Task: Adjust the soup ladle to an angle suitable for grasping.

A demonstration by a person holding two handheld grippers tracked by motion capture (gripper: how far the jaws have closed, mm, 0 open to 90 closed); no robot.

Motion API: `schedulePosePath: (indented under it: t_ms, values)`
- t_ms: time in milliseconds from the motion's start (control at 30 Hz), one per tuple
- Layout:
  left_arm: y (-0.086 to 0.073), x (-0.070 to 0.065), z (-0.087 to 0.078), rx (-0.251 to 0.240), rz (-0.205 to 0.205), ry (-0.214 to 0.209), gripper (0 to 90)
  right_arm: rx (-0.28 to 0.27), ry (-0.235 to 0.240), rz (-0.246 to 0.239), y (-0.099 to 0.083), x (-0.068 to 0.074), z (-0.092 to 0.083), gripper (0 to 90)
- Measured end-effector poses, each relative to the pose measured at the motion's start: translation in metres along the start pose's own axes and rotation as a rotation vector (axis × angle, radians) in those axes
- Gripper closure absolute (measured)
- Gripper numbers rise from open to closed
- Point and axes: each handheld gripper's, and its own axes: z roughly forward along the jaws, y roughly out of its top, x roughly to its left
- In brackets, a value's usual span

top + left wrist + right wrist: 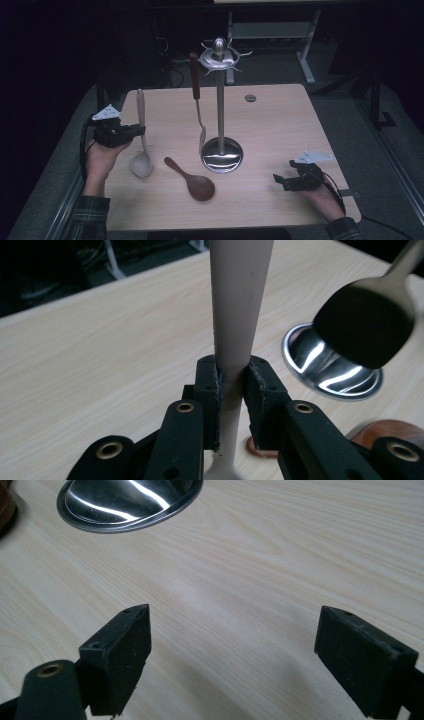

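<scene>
My left gripper is shut on the handle of a beige spoon, which hangs upright with its bowl down, at the table's left. In the left gripper view the spoon handle runs up between the two pads. A steel utensil stand rises mid-table, and a brown-handled metal utensil hangs from its top. A dark wooden spoon lies flat in front of the stand. My right gripper rests at the front right with its jaws wide apart over bare wood.
The stand's round shiny base lies just beyond the right gripper. A small round disc sits at the back of the wooden table. Dark floor and desk legs surround the table.
</scene>
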Motion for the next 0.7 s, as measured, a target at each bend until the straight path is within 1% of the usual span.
schedulePosePath:
  t_ms: [100,200,300,333,367,400,433,500,600,667,700]
  values:
    - [0.002,-0.007,-0.005,-0.022,0.014,-0.006,77.1,-0.003,0.001,-0.007,0.001,0.000,0.001,14.8]
    - [0.004,-0.013,-0.009,-0.041,0.021,-0.017,77.1,-0.002,-0.003,-0.001,0.001,0.000,0.000,14.8]
    - [0.004,-0.017,-0.014,-0.070,0.016,-0.039,77.1,-0.009,-0.011,0.004,0.001,-0.002,-0.002,14.8]
    - [0.005,-0.018,-0.015,-0.073,0.020,-0.048,77.1,-0.009,-0.015,0.010,0.001,-0.002,-0.003,14.8]
    - [0.005,-0.019,-0.017,-0.085,0.017,-0.055,77.1,-0.019,-0.020,0.008,0.001,-0.003,-0.004,14.8]
    - [0.005,-0.021,-0.018,-0.094,0.015,-0.062,77.1,-0.018,-0.019,0.016,0.001,-0.003,-0.005,14.8]
    - [0.006,-0.022,-0.020,-0.101,0.020,-0.070,77.1,-0.024,-0.020,0.015,0.002,-0.003,-0.005,14.8]
    - [0.007,-0.025,-0.022,-0.110,0.029,-0.083,77.1,-0.033,-0.026,0.021,0.003,-0.003,-0.007,14.8]
    - [0.008,-0.031,-0.023,-0.126,0.025,-0.110,77.1,-0.047,-0.022,0.030,0.008,-0.002,-0.010,14.8]
    - [0.009,-0.037,-0.023,-0.129,0.034,-0.132,77.1,-0.057,-0.018,0.027,0.012,-0.001,-0.012,14.8]
    - [0.010,-0.039,-0.023,-0.132,0.038,-0.136,77.1,-0.059,-0.016,0.022,0.015,0.000,-0.014,14.8]
